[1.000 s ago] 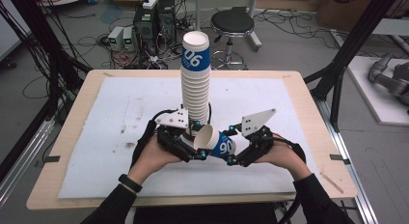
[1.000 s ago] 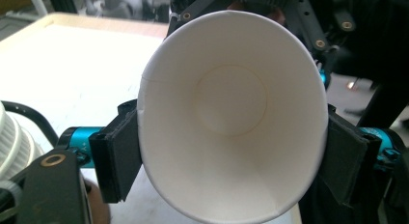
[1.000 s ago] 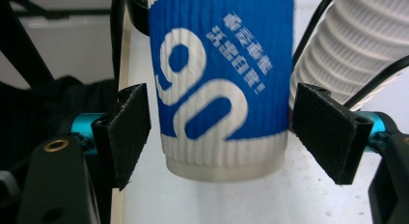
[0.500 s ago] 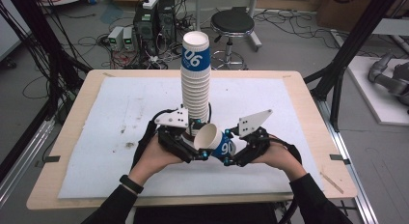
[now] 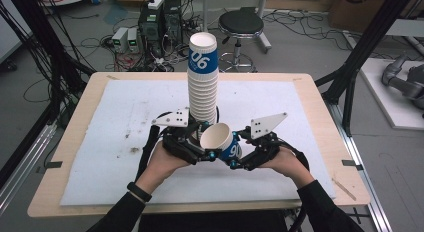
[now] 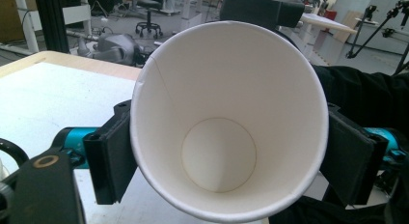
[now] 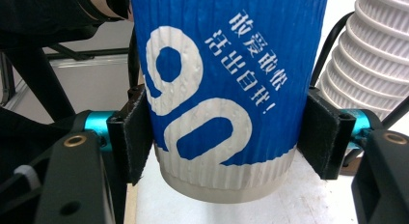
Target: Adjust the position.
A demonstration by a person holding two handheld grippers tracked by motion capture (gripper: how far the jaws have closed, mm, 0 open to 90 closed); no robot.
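A: While the blue-and-white paper cup [image 5: 222,142] lies tipped between the two grippers above the white mat [image 5: 100,142], who grips it?

B: The right gripper [image 7: 224,132] is clamped on its lower wall. The left gripper [image 5: 192,142] sits at the mouth; its jaws have just been closing, and I can't tell whether they press the rim.

A: And behind?

B: The tall cup stack [image 5: 202,87] stands upright just beyond on the wooden table [image 5: 320,117].

"06" on blue cup [image 7: 217,84], stack top [image 5: 202,59]
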